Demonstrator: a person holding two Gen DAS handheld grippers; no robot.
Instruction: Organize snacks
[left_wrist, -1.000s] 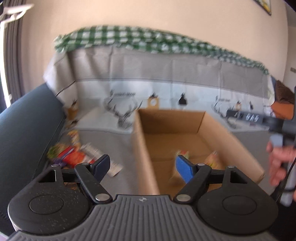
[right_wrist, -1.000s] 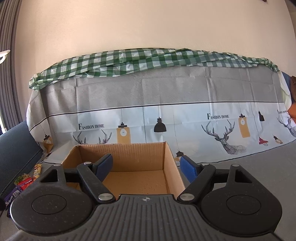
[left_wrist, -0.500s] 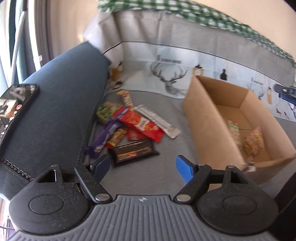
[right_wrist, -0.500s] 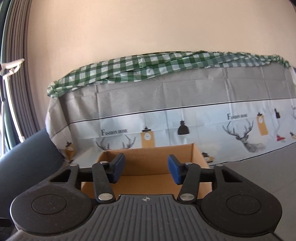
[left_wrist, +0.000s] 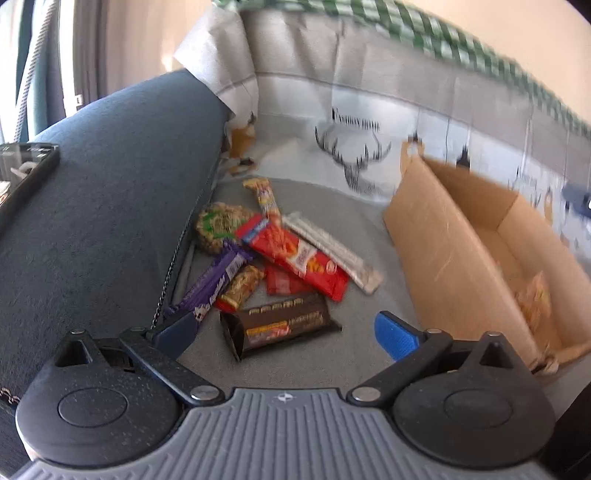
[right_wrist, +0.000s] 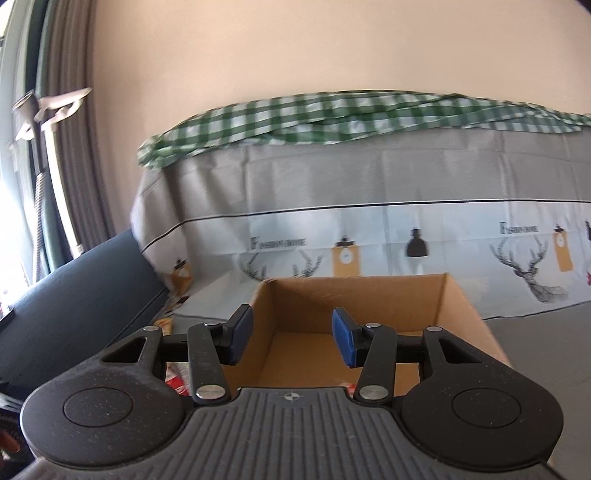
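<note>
The left tongs (left_wrist: 284, 328) point down at a loose pile of snacks on the grey tabletop (left_wrist: 332, 206); their jaws are opening, spread wide, with nothing clamped. The dark brown bar (left_wrist: 280, 325) is the nearest item. It lies directly ahead at 12 o'clock from the tongs, framed between the two blue pads but not touched by either. Its long axis runs roughly from 8 o'clock to 2 o'clock in the left wrist view, close to the line joining the pads. Judgement: a wrist roll is needed so the pads close across the bar's short width rather than along its length.

Beyond the bar, at 11 to 1 o'clock, lie the purple bar (left_wrist: 218, 284), the long red packet (left_wrist: 295, 254), a white strip packet (left_wrist: 332, 251) and a green bag (left_wrist: 219, 225), several of them overlapping.

The cardboard box (left_wrist: 436, 243) stands at 2 o'clock from the pile, open-topped, with at least one snack packet already inside.

The right tongs (right_wrist: 291, 341) hover in front of the same box, jaws partly apart and empty. They face away from the pile, so the left hand is the nearer one for the next pick.

A dark blue sofa arm (left_wrist: 110, 203) borders the pile at 9 o'clock. A printed cloth with deer motifs (right_wrist: 369, 221) hangs behind, with a green checked fabric (right_wrist: 332, 118) above it and a plain wall behind.
</note>
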